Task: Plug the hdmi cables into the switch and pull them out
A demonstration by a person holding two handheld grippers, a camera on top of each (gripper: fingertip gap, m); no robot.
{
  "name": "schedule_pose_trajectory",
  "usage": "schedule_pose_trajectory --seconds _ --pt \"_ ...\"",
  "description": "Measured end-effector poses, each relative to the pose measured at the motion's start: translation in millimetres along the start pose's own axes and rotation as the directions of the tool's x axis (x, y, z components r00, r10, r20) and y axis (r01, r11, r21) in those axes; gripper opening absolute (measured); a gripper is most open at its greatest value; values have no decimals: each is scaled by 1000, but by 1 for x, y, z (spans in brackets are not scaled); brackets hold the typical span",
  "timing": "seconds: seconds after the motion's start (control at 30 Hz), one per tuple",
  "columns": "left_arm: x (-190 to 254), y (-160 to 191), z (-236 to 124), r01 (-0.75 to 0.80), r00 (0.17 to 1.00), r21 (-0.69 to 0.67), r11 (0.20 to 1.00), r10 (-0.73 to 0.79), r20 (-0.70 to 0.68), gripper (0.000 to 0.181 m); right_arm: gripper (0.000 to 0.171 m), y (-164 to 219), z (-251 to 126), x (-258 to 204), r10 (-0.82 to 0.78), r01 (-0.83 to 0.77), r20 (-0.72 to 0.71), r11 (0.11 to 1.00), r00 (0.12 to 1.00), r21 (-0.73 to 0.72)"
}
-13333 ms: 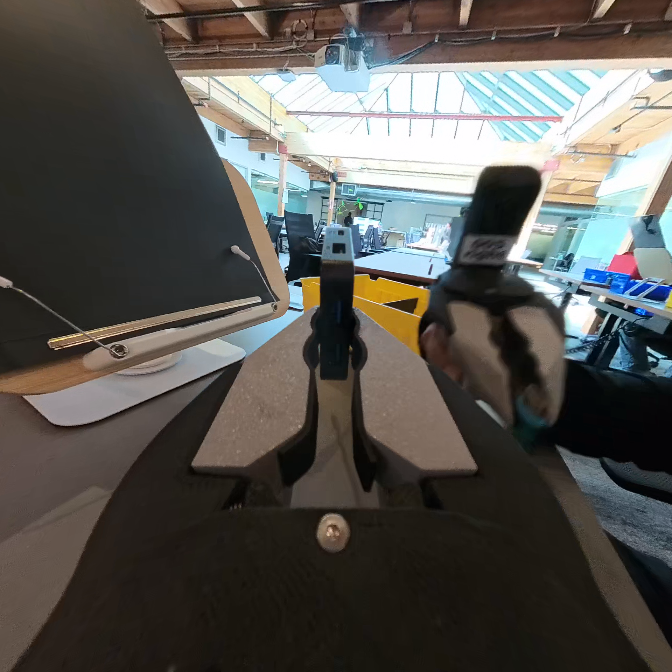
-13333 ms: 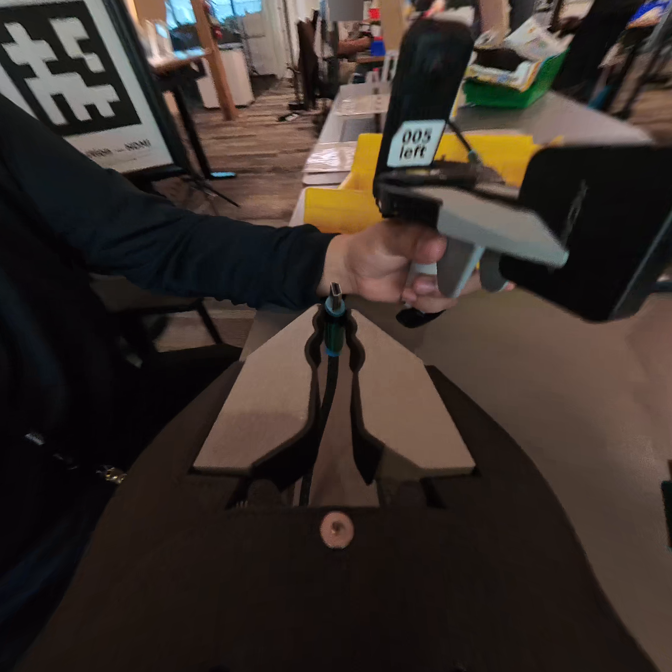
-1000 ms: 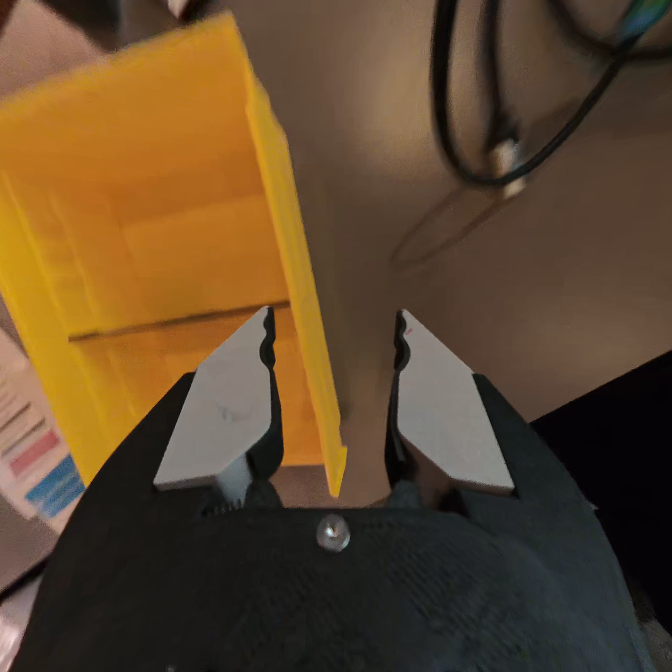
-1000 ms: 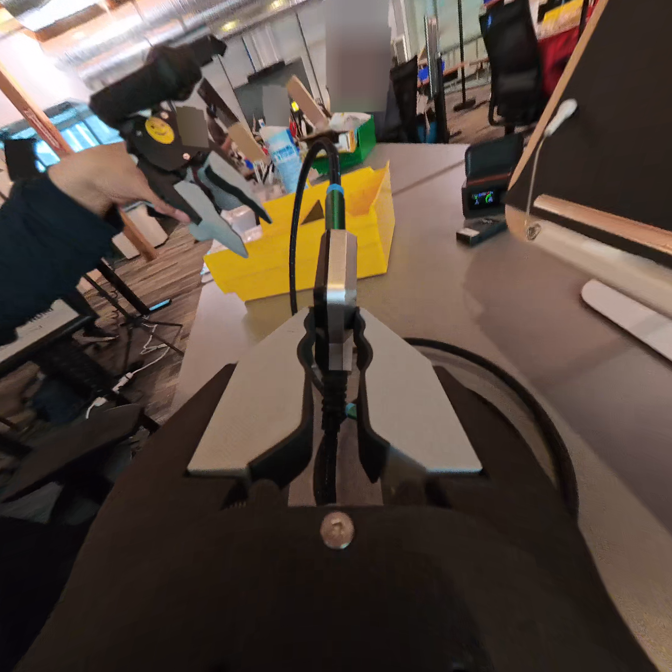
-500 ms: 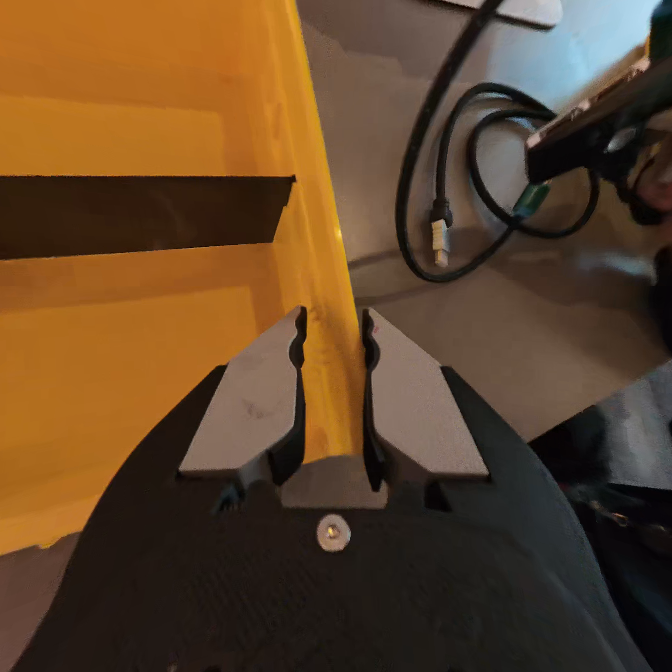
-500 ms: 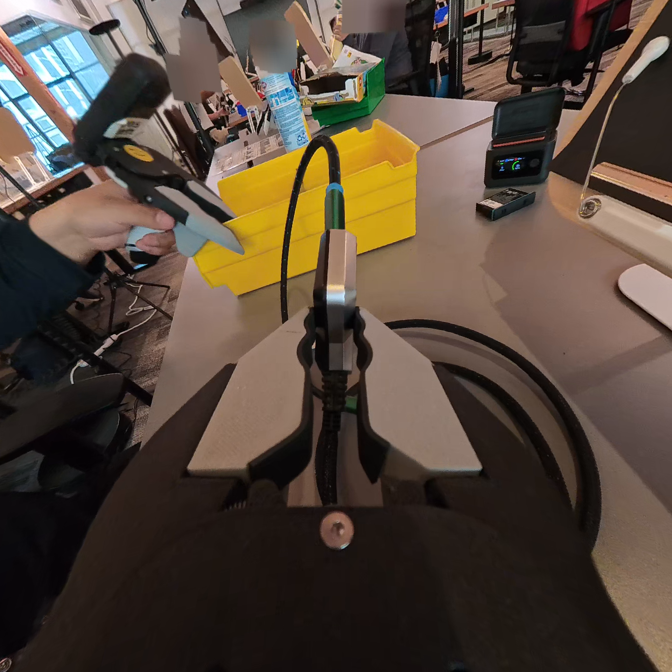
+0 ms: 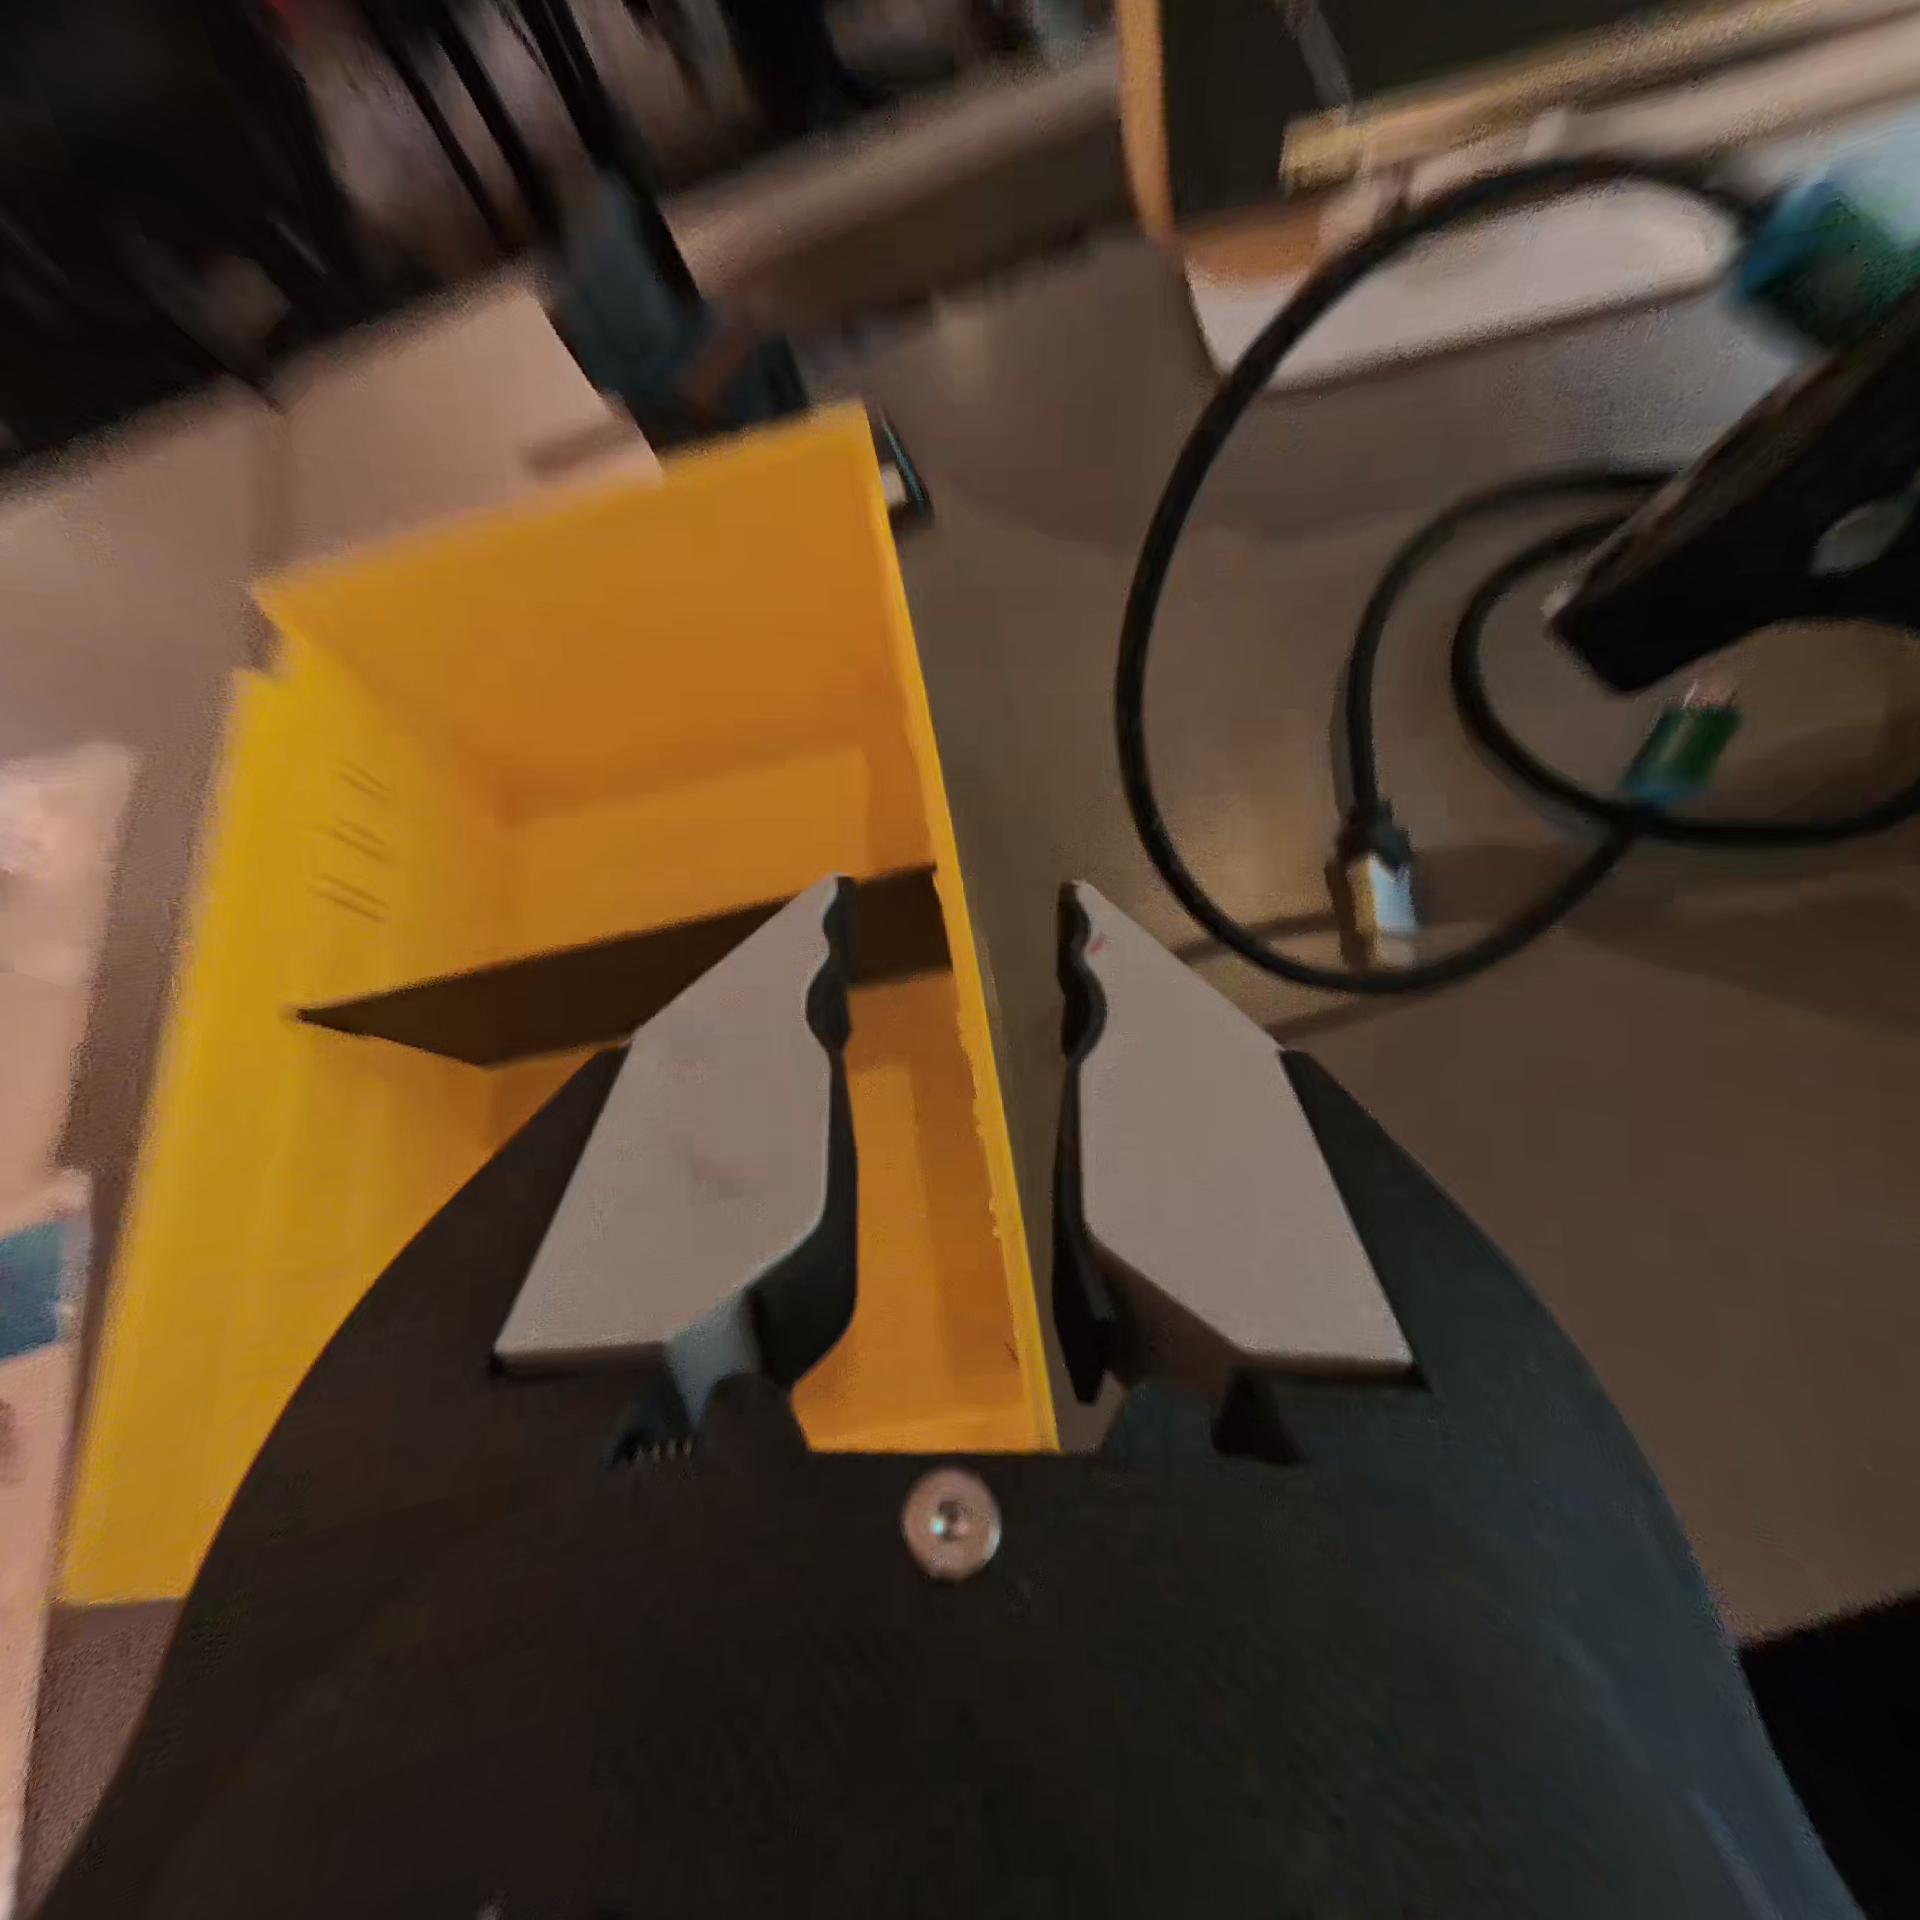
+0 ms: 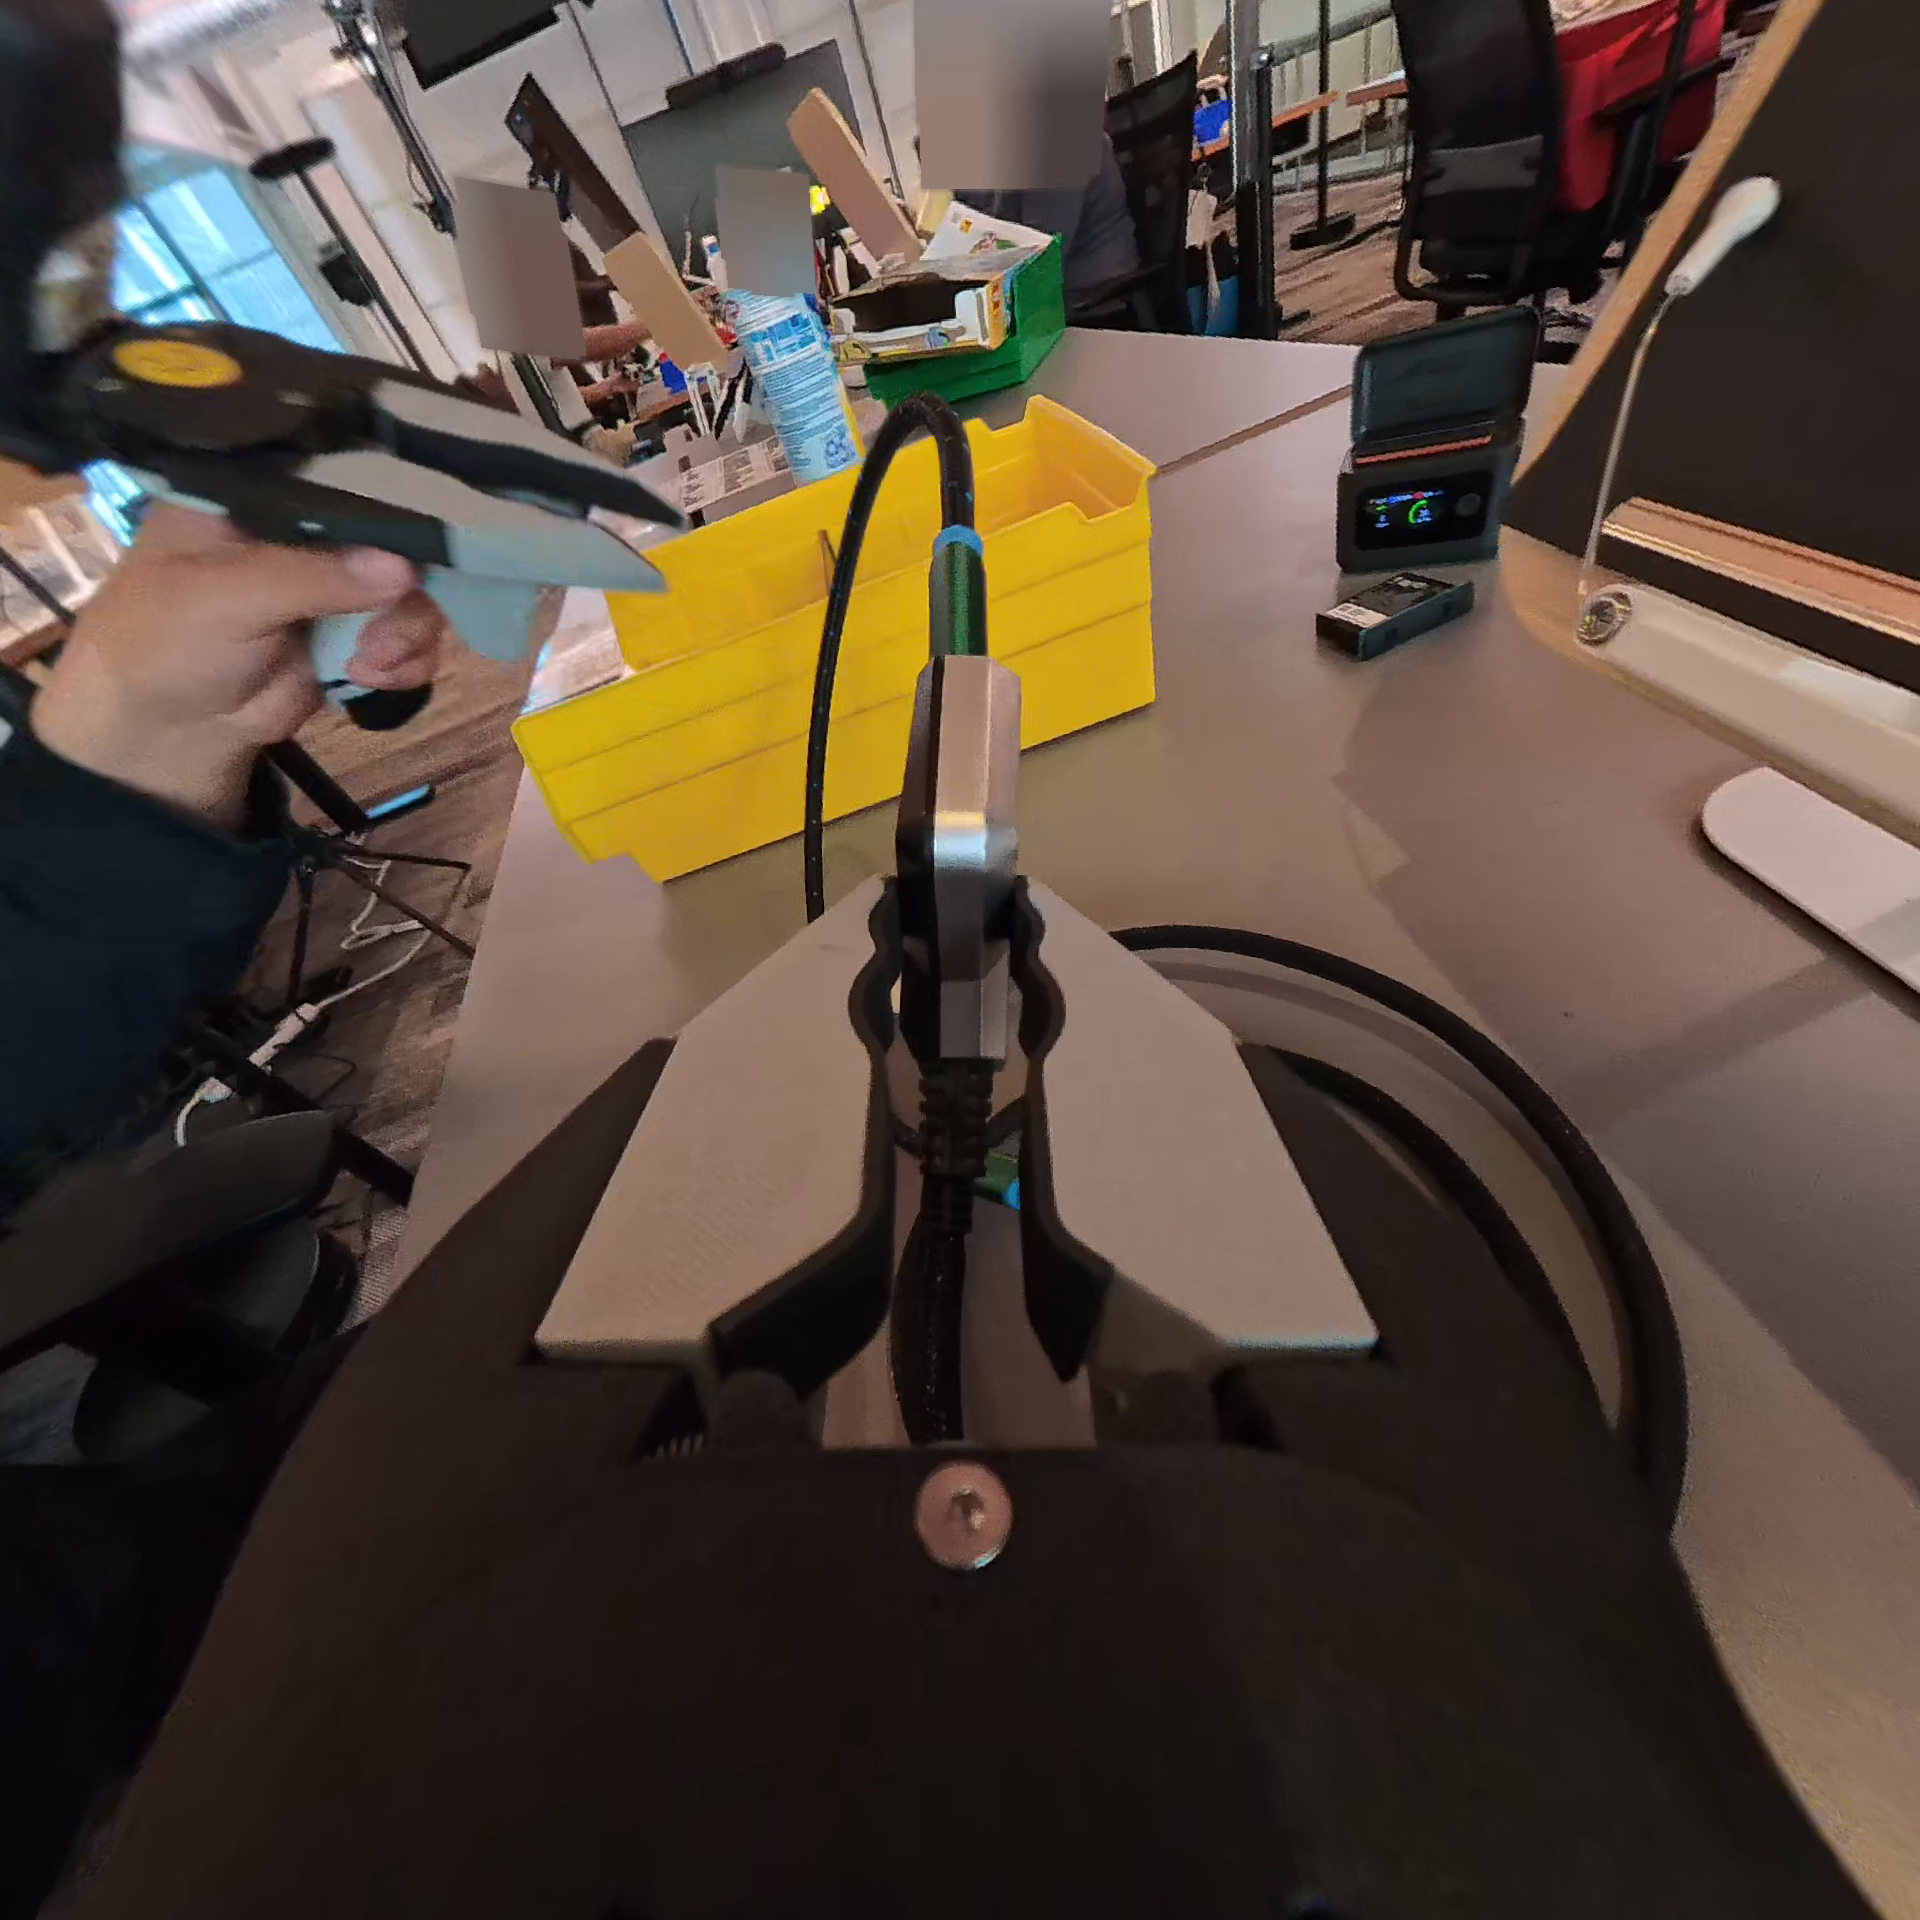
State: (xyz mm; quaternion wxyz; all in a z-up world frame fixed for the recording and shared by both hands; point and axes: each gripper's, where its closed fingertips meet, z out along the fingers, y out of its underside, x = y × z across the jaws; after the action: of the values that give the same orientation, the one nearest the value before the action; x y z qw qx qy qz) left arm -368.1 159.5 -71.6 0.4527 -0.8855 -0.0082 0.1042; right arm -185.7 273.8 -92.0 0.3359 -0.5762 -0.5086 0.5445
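My right gripper [image 8: 961,904] is shut on the silver HDMI switch [image 8: 961,790] and holds it upright above the grey table. A black cable with a green plug [image 8: 956,597] is in the switch's far end and arches over it. A second green plug [image 7: 1683,748] hangs under the right gripper in the left wrist view. A loose cable end with a metal plug [image 7: 1377,883] lies on the table inside a cable loop [image 7: 1143,675]. My left gripper [image 7: 951,904] is open and empty above the yellow bin's right wall [image 7: 925,727]. It also shows in the right wrist view [image 8: 582,520].
The yellow bin [image 8: 727,769] stands near the table's left edge. A small device with a lit screen [image 8: 1423,499], a black box [image 8: 1392,618] and a white monitor base [image 8: 1829,862] are to the right. A green bin [image 8: 966,343] and a bottle [image 8: 795,384] stand behind. The grippers' ends are close to 20 cm from one another. Measured from the fingertips, the white monitor base [image 8: 1829,862] is 25 cm or so from the right gripper and 35 cm from the left. It is also in sight in the left wrist view [image 7: 1315,346].
My left gripper, half a second ago nearly shut around the bin's wall, has opened and lifted away. The right gripper still holds the switch, with little movement.
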Motion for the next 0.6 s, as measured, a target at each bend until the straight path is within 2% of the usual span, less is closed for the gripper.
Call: schedule_pose_trajectory --seconds 0.03,0.1,0.17,0.2,0.27,0.37,0.47,0.57,0.6 --pt "10 -16 -14 -34 999 90 995 34 3 32 18 -1 -1 1 11 -11 2 1000 1000 4" --pt "79 -35 -40 -84 961 263 961 148 -235 29 18 -2 -2 2 19 -19 3 1000 1000 17" --pt "147 -38 -50 -46 877 373 927 216 -429 0 18 -6 -4 3 10 -9 -8 999 1000 38" --pt "174 -32 -42 -41 833 362 931 232 -503 2 18 -10 -5 2 0 1 -13 998 1000 57" --pt "214 -14 -12 -48 739 258 965 208 -641 26 17 -20 -12 -2 -11 11 -3 994 1000 112" --pt "234 -13 35 -8 658 163 987 128 -742 58 18 -41 -28 -13 -24 6 71 971 997 241" --pt "229 -44 54 117 601 175 978 70 -797 70 17 -59 -49 -22 -28 -35 170 933 985 359" --pt "221 -85 40 225 501 264 938 121 -857 61 18 -61 -56 -22 -8 -79 227 925 974 372" --pt "217 -99 35 258 478 301 918 150 -866 48 18 -59 -53 -20 -1 -81 221 928 975 363"
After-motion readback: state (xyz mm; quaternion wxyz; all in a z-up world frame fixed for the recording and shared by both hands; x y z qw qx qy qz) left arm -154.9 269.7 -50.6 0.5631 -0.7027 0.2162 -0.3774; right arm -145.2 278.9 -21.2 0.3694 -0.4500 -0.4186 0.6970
